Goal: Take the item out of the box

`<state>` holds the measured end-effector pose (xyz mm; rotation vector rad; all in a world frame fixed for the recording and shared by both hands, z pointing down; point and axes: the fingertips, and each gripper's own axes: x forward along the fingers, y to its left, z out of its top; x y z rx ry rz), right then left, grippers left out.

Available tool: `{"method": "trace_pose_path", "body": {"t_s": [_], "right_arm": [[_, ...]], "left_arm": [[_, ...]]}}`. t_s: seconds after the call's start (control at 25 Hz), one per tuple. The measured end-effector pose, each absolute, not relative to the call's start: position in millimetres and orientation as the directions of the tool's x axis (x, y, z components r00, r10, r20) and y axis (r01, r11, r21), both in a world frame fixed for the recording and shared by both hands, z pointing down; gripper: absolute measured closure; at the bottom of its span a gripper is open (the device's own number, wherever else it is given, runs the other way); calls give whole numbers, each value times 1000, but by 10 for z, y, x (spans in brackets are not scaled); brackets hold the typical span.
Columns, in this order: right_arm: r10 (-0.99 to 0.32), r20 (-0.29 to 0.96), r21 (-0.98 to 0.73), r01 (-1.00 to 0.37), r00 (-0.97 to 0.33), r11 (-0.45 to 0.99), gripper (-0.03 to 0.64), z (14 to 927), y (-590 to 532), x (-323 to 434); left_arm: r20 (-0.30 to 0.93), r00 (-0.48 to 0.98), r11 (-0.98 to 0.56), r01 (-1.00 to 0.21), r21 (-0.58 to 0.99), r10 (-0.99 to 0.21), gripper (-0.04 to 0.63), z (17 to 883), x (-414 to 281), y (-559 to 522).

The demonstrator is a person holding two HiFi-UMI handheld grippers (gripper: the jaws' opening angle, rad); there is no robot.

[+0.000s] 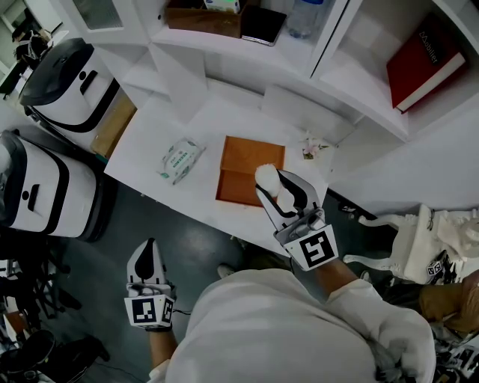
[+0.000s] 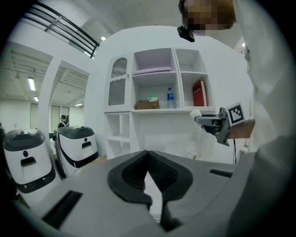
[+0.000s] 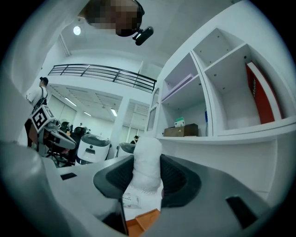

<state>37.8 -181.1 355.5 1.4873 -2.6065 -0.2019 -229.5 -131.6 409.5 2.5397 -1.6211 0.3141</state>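
Observation:
An open orange box (image 1: 247, 168) lies on the white table (image 1: 150, 142), its lid folded flat. My right gripper (image 1: 273, 187) hangs over the box's near right corner, shut on a white wrapped item (image 1: 266, 178). In the right gripper view the item (image 3: 145, 162) stands upright between the dark pads (image 3: 173, 178), with the box (image 3: 141, 224) below. My left gripper (image 1: 147, 256) is low at the front left, off the table, its jaws together with nothing in them (image 2: 148, 159). The left gripper view shows the right gripper (image 2: 203, 119) raised in front of the shelves.
A packet of wipes (image 1: 180, 159) lies left of the box, and a small flower ornament (image 1: 312, 147) sits at the table's right end. Shelves behind hold a red book (image 1: 423, 63) and a brown box (image 1: 206, 16). Two white-and-black machines (image 1: 67, 82) stand left; a white chair (image 1: 419, 239) stands right.

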Motion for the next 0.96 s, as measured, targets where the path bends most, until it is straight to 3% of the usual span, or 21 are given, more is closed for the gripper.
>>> {"method": "trace_pose_path", "body": {"t_s": [0.96], "right_arm": [[-859, 52, 190, -840, -509, 509, 434, 3611, -1804, 406]], "left_arm": [[243, 401, -417, -909, -19, -883, 591, 4103, -2284, -1278]]}}
